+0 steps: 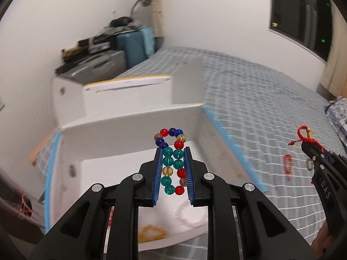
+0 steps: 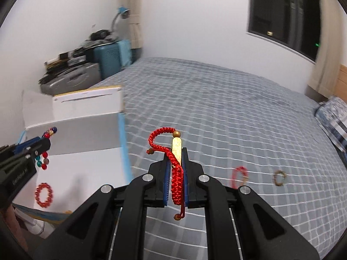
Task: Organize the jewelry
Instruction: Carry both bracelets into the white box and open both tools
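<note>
Covering the bed [image 1: 260, 99] in the left wrist view is a grey-blue checked sheet, under white walls and a dark window [image 1: 299, 10]. A white cardboard box [image 1: 130, 127] stands open on it. The left gripper [image 1: 173, 151] is clamped on a bead bracelet [image 1: 172, 162] of round glassy beads, folded into a double strand running lengthwise between the pads, its loop sticking out ahead above the box.

In the right wrist view, the right gripper [image 2: 176, 149] pinches a red braided cord [image 2: 171, 153] with a gold bar, long axis along the fingers, over the sheet. A red ring [image 2: 44, 194] of beads lies in the box.
</note>
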`<act>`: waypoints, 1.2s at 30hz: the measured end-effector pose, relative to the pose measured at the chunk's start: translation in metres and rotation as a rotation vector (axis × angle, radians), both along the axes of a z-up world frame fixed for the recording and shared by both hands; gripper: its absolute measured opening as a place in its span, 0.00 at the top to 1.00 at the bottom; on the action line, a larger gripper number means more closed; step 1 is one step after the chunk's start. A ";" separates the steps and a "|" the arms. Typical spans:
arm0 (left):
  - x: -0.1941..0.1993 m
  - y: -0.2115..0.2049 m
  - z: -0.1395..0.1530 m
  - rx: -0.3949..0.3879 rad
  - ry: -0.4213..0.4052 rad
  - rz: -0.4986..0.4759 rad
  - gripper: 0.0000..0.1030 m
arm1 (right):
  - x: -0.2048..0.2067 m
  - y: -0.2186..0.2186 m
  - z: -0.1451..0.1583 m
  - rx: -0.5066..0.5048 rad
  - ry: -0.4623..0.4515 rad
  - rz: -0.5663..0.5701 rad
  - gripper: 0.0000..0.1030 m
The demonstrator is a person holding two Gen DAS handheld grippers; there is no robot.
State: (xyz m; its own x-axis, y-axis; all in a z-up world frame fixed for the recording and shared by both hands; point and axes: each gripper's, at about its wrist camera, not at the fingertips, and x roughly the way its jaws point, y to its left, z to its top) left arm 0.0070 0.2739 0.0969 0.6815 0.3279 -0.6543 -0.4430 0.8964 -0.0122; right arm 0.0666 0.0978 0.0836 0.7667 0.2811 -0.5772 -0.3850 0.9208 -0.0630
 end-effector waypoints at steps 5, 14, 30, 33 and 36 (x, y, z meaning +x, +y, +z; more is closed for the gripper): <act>-0.027 0.046 -0.020 -0.019 0.038 0.081 0.82 | -0.014 0.055 -0.013 -0.006 0.023 0.087 0.92; -0.039 0.084 -0.052 -0.047 0.128 0.146 0.81 | -0.027 0.126 -0.048 -0.036 0.105 0.233 0.92; -0.031 0.094 -0.082 -0.093 0.250 0.165 0.81 | -0.016 0.167 -0.103 -0.201 0.336 0.270 0.89; -0.030 0.094 -0.081 -0.088 0.250 0.169 0.80 | -0.016 0.166 -0.102 -0.207 0.332 0.272 0.89; -0.031 0.095 -0.079 -0.080 0.246 0.183 0.80 | -0.015 0.165 -0.102 -0.203 0.327 0.273 0.74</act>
